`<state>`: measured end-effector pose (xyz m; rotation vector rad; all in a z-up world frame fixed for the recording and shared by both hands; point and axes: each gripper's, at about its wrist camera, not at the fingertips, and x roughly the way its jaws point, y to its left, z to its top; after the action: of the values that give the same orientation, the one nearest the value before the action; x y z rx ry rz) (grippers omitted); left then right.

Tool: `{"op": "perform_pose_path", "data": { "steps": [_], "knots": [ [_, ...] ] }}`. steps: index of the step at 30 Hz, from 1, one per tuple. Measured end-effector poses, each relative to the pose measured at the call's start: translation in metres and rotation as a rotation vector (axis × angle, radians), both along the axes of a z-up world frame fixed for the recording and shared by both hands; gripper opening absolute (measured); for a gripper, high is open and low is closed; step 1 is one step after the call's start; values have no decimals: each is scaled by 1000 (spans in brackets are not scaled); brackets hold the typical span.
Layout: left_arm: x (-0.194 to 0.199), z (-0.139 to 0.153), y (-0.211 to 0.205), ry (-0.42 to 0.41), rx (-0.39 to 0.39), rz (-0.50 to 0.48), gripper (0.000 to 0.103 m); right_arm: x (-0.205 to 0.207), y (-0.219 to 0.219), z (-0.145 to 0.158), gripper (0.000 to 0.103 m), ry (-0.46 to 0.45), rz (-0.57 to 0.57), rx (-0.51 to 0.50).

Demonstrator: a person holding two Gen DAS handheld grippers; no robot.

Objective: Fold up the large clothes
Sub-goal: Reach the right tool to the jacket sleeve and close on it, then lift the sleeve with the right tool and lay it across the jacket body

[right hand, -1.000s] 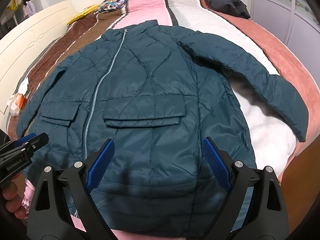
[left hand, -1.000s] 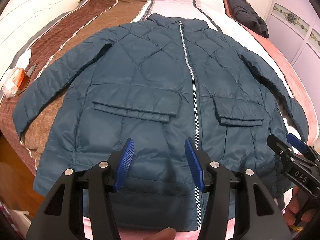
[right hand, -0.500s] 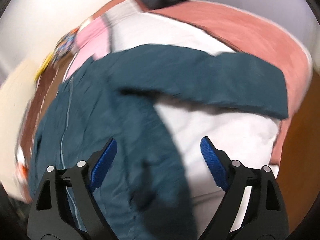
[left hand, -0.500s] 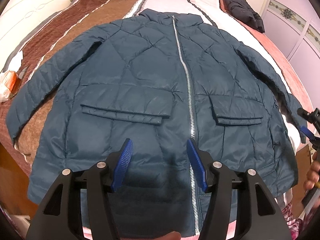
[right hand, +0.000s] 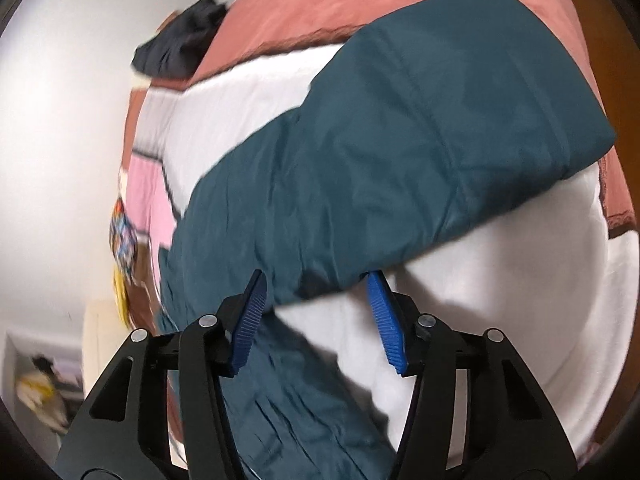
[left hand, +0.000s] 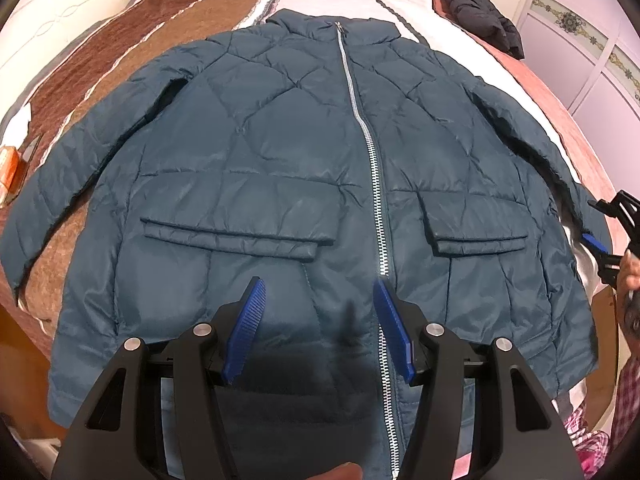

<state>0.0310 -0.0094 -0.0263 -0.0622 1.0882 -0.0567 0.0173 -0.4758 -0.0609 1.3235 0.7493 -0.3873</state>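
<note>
Hovering left gripper (left hand: pixel 320 316), fingers apart, sees whole jacket (left hand: pixel 280 152) | right gripper (right hand: pixel 316 312), fingers apart, sees sleeve (right hand: pixel 400 140)

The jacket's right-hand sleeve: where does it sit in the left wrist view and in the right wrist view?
Left wrist: the sleeve runs down the picture's right edge, from the shoulder towards the right gripper.
Right wrist: the sleeve fills the centre, slanting from lower left up to its cuff at the upper right, above the open right gripper.
Shared landmark: the black garment lying further up the bed.
</note>
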Motion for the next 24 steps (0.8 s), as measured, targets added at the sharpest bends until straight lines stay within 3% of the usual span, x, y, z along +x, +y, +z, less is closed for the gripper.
{"op": "perform_pose_path", "data": {
  "steps": [2, 4, 5, 10, 14, 15, 18, 21, 24],
  "knots": [
    [1, -1, 0, 4, -2, -4, 56, -1, -7, -6, 39, 21, -54, 25],
    [3, -1, 1, 4, -4, -6, 56, 1, -9, -7, 15, 48, -79, -14],
    [3, -2, 2, 4, -6, -7, 56, 2, -11, -6, 12, 61, -82, -43],
    [5, -2, 8, 3, -22, -1, 56, 12, -9, 11, 5, 79, -78, -213],
    [8, -2, 18, 6, -49, 16, 56, 36, 10, 64, 4, 60, -4, -506],
    [8, -2, 20, 7, -54, 21, 56, 46, 22, 88, 4, 36, 33, -626],
    [10, -1, 28, 7, -80, 43, 56, 70, 60, 137, 4, -42, 144, -860],
    [10, 1, 36, -1, -104, 66, 56, 95, 135, 182, 4, -175, 331, -1131],
    [10, 3, 47, -9, -126, 96, 56, 116, 245, 192, 4, -329, 654, -1324]
  ]
}}
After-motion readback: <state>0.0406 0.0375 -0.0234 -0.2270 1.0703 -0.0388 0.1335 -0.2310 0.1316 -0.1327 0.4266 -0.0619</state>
